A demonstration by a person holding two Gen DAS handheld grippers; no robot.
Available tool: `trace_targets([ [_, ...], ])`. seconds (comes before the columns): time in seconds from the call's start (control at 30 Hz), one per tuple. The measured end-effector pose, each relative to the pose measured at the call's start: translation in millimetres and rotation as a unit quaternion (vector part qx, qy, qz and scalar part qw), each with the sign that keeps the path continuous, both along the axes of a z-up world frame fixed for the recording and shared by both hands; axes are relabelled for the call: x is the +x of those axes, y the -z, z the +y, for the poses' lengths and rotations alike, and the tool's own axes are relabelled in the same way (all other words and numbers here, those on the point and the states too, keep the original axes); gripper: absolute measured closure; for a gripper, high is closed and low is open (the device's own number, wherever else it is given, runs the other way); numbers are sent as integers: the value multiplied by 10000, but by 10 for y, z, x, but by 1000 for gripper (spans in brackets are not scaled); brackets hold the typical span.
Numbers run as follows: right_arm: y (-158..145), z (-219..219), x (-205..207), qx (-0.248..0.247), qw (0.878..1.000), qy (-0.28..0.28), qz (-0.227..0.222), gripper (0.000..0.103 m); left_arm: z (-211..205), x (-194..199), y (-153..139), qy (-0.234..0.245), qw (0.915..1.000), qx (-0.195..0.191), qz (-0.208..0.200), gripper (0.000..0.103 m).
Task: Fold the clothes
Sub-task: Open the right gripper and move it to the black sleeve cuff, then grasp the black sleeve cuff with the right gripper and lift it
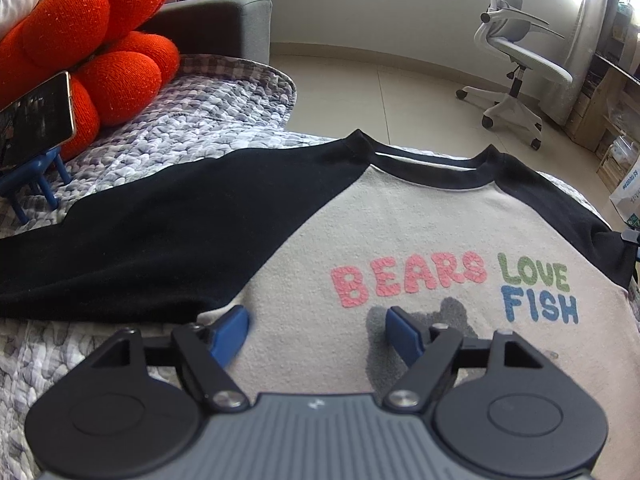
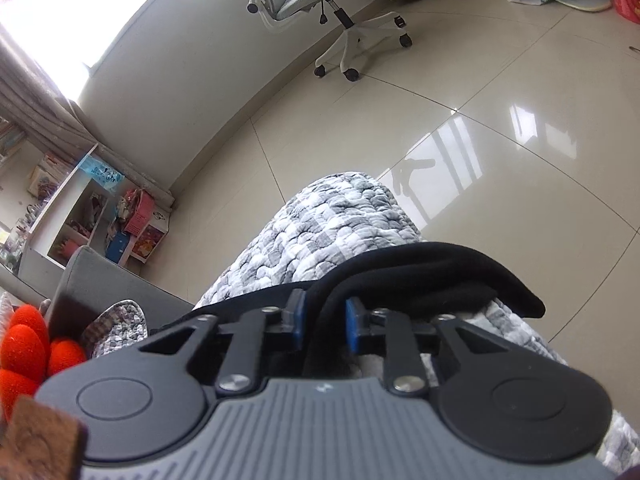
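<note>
Left wrist view
- Cream raglan sweatshirt point(image 1: 400, 232) with black sleeves and black collar: lies flat, front up, on the grey-and-white quilted cover point(image 1: 192, 120); the print reads "BEARS LOVE FISH" in pink, green and blue, above a partly hidden grey bear figure.
- Black left-hand sleeve point(image 1: 160, 232): spread out sideways across the quilted cover.
- Left gripper point(image 1: 316, 330): black linkage with blue-padded fingers point(image 1: 230, 334), jaws wide apart, poised low over the cream chest panel; nothing between them.
- Red knitted flower-shaped cushion point(image 1: 100, 40): at the far left, on the quilted cover.
- Smartphone point(image 1: 36, 120) on a small blue stand point(image 1: 40, 176): just in front of the cushion.
- Grey upholstered armrest point(image 1: 224, 24): behind the cushion.
- White mesh office chair point(image 1: 520, 60) on castors: on the pale tiled floor point(image 1: 380, 92), well apart from the sweatshirt.

Right wrist view
- Right gripper point(image 2: 326, 320): blue pads partly closed, with a fold of black sleeve fabric point(image 2: 420, 276) running between them; whether the pads actually pinch it cannot be told.
- The black fabric: bunched in folds at the edge of the quilted cover point(image 2: 320, 232), next to the floor.
- Office chair point(image 2: 320, 0): far off on the glossy tiles point(image 2: 440, 120).
- White shelf unit point(image 2: 80, 216) with assorted coloured items: against the wall at the left.
- Red cushion point(image 2: 28, 344): at the lower left edge.
</note>
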State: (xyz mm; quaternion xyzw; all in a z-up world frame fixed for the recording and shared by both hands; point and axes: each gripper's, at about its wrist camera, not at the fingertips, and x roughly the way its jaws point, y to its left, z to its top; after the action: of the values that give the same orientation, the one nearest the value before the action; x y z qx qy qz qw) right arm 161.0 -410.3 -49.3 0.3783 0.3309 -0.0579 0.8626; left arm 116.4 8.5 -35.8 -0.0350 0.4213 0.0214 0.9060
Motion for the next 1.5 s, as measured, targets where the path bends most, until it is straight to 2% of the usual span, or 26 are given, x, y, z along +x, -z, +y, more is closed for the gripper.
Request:
trace_targets([
  [0.07,-16,-1,-18,-35,10000,38,-24,94,18,9,-2,-22,10000,-41,-1,26],
  [0.27,-108,-34,-58,-94,9999,86,15,94,26,49,13,-21,10000,-52,8,25],
  [0.47,-32,-166,-107,232,9993,86,269,94,17,65,14,40,10000,-42,26,22],
  [0.6,-42,-224,-218,468,9985,126,270,94,1,69,13,48,10000,-9,28,22],
  [0.8,98,-385,-272,966,9936,441,379,93,-4,66,15,67,10000,18,26,22],
  [0.87,148,-443,-285,1133,9912,557,407,88,-5,66,14,77,10000,26,27,22],
  [0.93,200,-502,-298,1307,9882,676,432,88,-5,67,13,75,10000,26,28,22],
  [1.03,334,-603,-304,1878,9774,918,327,84,-18,66,13,86,9999,50,31,22],
  [1.07,366,-632,-304,2047,9734,989,276,72,-25,63,13,91,9999,56,30,22],
  [1.13,428,-688,-305,2372,9648,1126,174,57,-31,62,15,99,9999,68,32,22],
  [1.2,406,-679,-276,2319,9660,1132,159,55,-38,62,15,108,9999,85,33,21],
  [1.33,325,-612,-220,1752,9792,1007,163,56,-44,58,11,116,9999,84,35,21],
  [1.4,304,-568,-190,1406,9850,975,216,65,-42,57,11,122,9999,82,35,21],
  [1.43,295,-546,-180,1232,9872,981,254,78,-42,56,9,123,9999,79,36,21],
  [1.5,289,-546,-202,1192,9869,1066,196,84,-38,54,6,121,9999,65,37,21],
])
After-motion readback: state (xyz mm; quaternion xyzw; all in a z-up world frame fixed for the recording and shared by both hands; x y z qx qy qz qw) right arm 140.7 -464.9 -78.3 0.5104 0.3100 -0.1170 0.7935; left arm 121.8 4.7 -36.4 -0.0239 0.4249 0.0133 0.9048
